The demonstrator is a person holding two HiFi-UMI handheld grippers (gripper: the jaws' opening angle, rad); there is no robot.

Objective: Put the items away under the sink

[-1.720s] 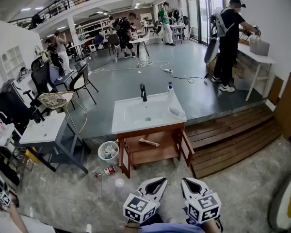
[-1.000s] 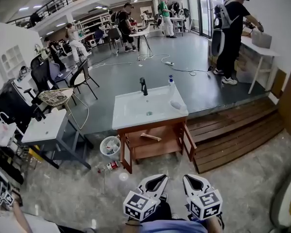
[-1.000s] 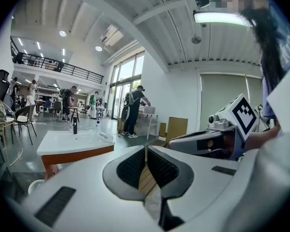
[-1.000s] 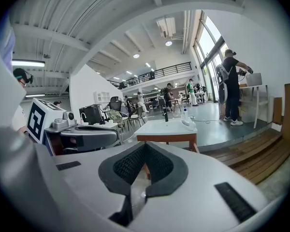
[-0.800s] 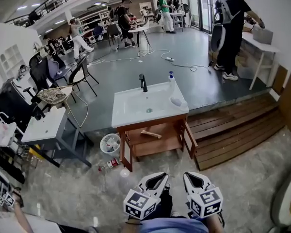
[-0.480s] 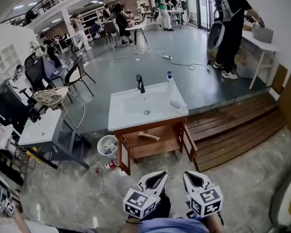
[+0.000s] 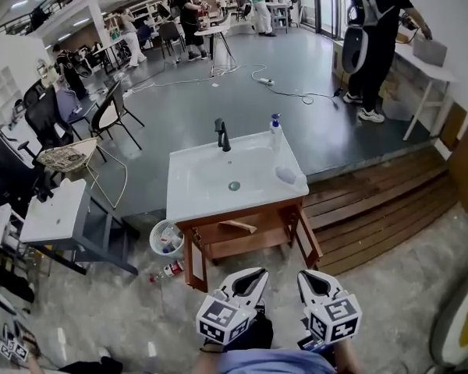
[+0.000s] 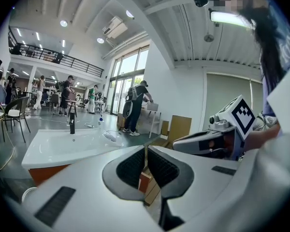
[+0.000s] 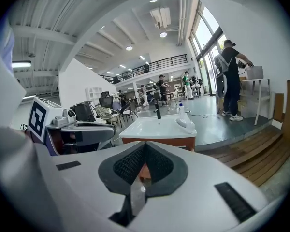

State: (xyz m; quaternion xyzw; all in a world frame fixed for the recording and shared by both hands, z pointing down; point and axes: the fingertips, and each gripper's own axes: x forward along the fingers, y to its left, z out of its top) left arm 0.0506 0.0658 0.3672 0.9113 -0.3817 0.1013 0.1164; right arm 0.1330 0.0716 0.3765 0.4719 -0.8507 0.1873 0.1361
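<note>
A white sink (image 7: 203, 184) on a wooden cabinet (image 7: 246, 240) stands ahead in the head view, its two doors swung open. On the sink top are a black tap (image 7: 220, 135), a soap bottle (image 7: 275, 125) and a small white item (image 7: 287, 175). A wooden piece (image 7: 238, 227) lies on the shelf under the basin. A small bottle (image 7: 170, 269) lies on the floor left of the cabinet. My left gripper (image 7: 257, 273) and right gripper (image 7: 305, 276) are side by side low in that view, well short of the cabinet. Both are shut with nothing between their pads (image 8: 145, 147) (image 9: 145, 145).
A white bin (image 7: 166, 238) stands beside the cabinet's left leg. A grey table (image 7: 51, 213) and a wicker chair (image 7: 66, 158) are at the left. Wooden steps (image 7: 374, 201) run along the right. A person (image 7: 374, 29) stands at a white desk (image 7: 430, 62) far right.
The view has drawn a little nearer to the sink and tilted down. Both grippers stay shut and keep their place low in the view.
</note>
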